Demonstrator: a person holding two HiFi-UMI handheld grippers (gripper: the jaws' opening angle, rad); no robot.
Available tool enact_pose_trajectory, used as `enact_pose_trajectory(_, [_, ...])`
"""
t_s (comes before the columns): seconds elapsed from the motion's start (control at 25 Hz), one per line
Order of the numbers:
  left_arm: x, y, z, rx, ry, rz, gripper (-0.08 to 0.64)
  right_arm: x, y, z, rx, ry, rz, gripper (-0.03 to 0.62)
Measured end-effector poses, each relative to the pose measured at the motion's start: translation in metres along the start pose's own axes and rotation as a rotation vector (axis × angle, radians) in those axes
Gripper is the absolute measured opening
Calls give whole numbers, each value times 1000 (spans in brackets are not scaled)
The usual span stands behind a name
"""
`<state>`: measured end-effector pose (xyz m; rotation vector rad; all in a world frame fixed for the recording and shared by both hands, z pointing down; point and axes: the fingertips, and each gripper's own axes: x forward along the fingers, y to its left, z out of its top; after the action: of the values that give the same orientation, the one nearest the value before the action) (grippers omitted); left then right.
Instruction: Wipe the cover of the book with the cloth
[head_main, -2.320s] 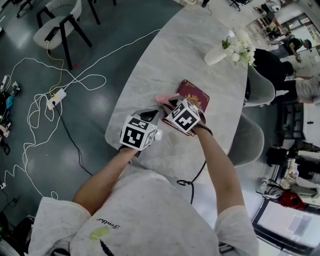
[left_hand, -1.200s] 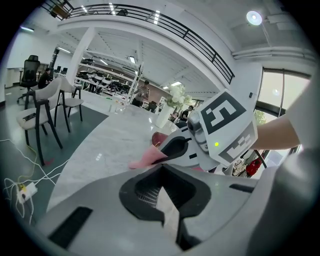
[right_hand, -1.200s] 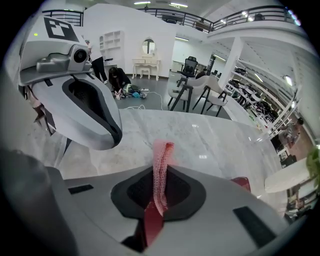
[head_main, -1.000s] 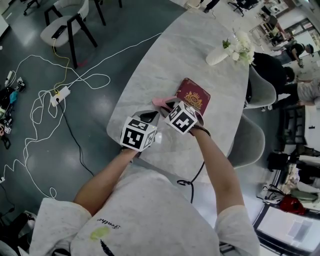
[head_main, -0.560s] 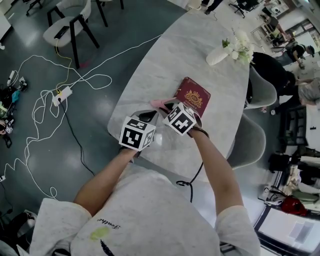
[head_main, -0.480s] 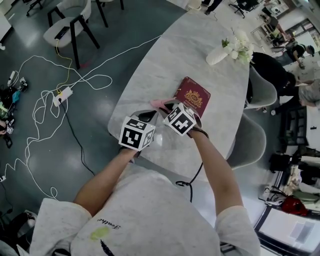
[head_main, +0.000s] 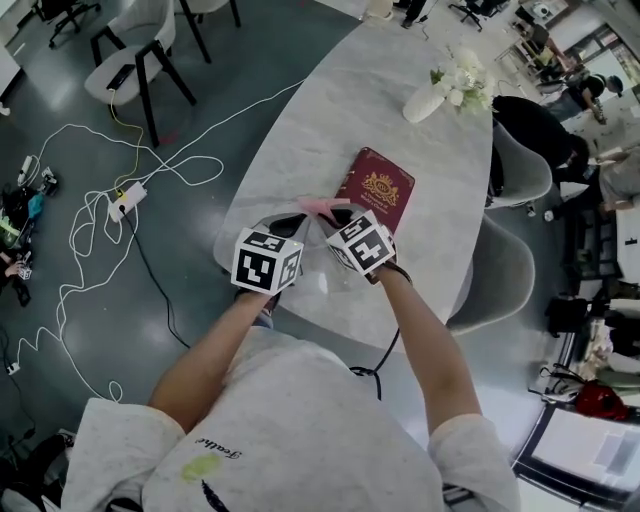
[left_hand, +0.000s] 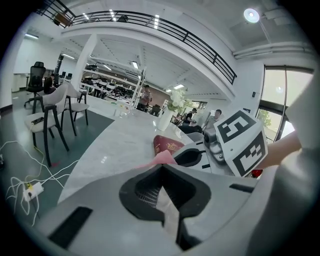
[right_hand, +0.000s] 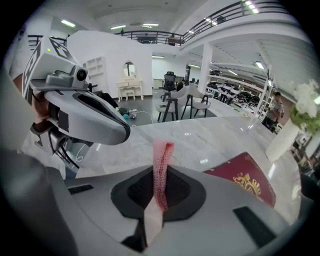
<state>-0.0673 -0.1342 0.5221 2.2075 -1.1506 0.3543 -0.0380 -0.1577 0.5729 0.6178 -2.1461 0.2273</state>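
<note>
Left gripper (head_main: 288, 224) is nearest, clenched on one end of the pink cloth (head_main: 321, 206); the left gripper view shows its jaws together with a strip of cloth pinched between them; right gripper (head_main: 337, 213) is just beside it, jaws likewise closed on the cloth, with the strip standing up out of the pinch in the right gripper view; so both hold the cloth, bunched between the two tips over the marble table (head_main: 300, 130); cannot tell if it touches the tabletop.

Book (head_main: 380, 185) lies flat on the table just beyond the tips and to their right; dark red cover up, gold crest showing; its near-left edge is next to the cloth, contact unclear; long axis runs away from the person, leaning a little right; near short end is by the right gripper, far short end points toward the vase of flowers (head_main: 432, 92); right gripper is nearer the book, left gripper sits across the cloth from it.

Judgement: cloth is not on the cover yet; the next move needs the cloth carried forward-right onto the cover, then strokes along that long axis.
</note>
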Motion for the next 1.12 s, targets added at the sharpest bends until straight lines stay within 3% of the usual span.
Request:
enact_pose_trajectory(0.32, [-4, -14, -3, 28, 8, -1, 6, -15, -1, -9, 118, -67, -8, 18])
enact_pose_trajectory(1.12, [2, -61, -10, 112, 44, -26, 6, -52, -8, -52, 180, -107, -69, 18])
